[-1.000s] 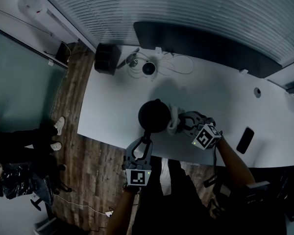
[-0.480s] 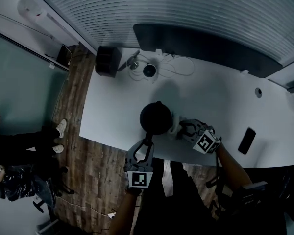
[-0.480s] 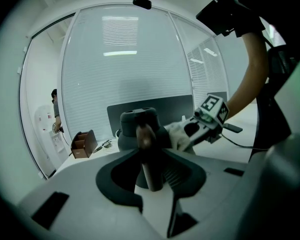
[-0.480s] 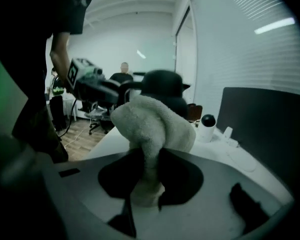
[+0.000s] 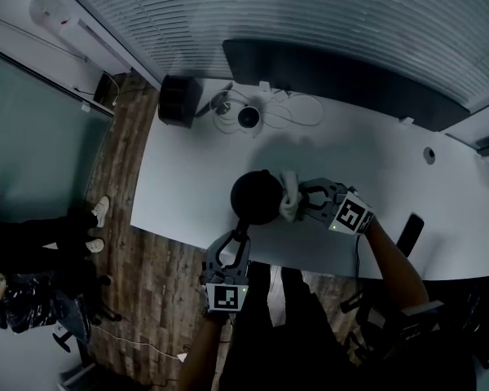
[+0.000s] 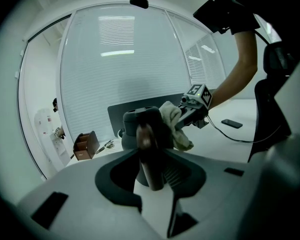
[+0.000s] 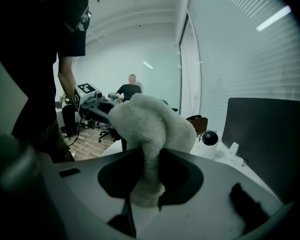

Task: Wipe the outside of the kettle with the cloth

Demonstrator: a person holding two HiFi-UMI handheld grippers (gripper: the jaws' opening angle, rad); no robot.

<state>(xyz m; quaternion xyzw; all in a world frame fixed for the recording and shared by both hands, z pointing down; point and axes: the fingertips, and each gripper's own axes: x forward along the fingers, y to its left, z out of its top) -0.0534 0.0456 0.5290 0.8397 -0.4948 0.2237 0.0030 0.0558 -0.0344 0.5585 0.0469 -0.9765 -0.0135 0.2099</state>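
Right gripper [image 5: 301,205] is clamped on a bunched pale cloth [image 5: 290,194], its jaws partly closed round the wad so the loose bulk sticks out ahead and meets the kettle [image 5: 257,195] first. The dark kettle stands on the white table [image 5: 350,149], near the edge closest to the person, and the cloth presses against its upper right side. Left gripper [image 5: 243,236] is pinched narrow on the kettle's handle [image 6: 149,156], which points toward the person. I judge this grip steadies the kettle against the sideways push of wiping. Behind the kettle lie a small round device [image 5: 248,116] and a dark box [image 5: 179,98]; a phone [image 5: 407,233] lies well to the kettle's right.
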